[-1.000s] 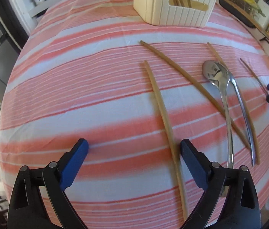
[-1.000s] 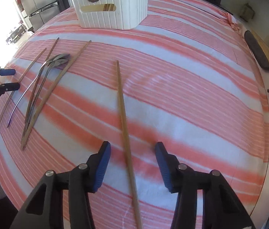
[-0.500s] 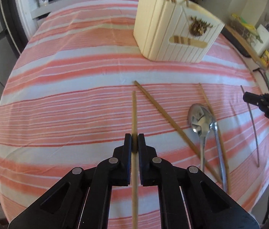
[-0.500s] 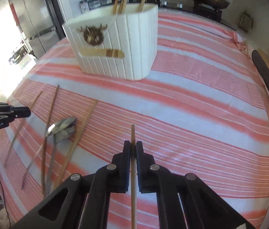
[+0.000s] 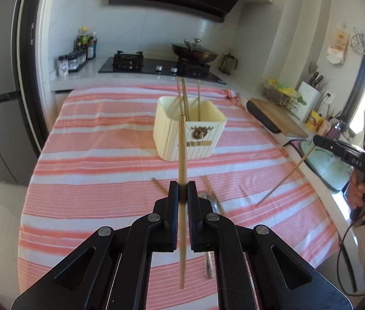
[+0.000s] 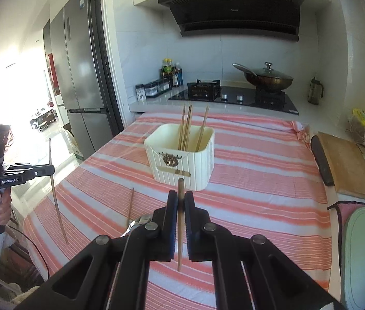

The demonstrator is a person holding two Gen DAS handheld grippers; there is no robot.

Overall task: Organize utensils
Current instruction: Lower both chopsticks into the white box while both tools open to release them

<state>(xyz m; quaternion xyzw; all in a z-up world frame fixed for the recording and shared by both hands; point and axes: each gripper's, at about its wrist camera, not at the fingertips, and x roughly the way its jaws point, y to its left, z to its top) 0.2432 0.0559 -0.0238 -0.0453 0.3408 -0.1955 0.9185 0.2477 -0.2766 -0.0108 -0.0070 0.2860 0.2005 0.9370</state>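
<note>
Left wrist view showed the left gripper with its fingers clamped on one wooden chopstick, which was held clear of the counter and ran up the middle of the frame toward the cream utensil holder. Three chopsticks already stood upright in that holder, so part of the sorting looked done. In the right wrist view the right gripper had its fingers shut on a second chopstick, also lifted, with the holder above it at centre frame. Two chopsticks were therefore in hand and not yet dropped in (both appeared aimed at the holder). Lying on the striped cloth just behind the left gripper's fingers were a metal spoon and at least two loose chopsticks, partly hidden; these seemed to be what remained to collect.
</note>
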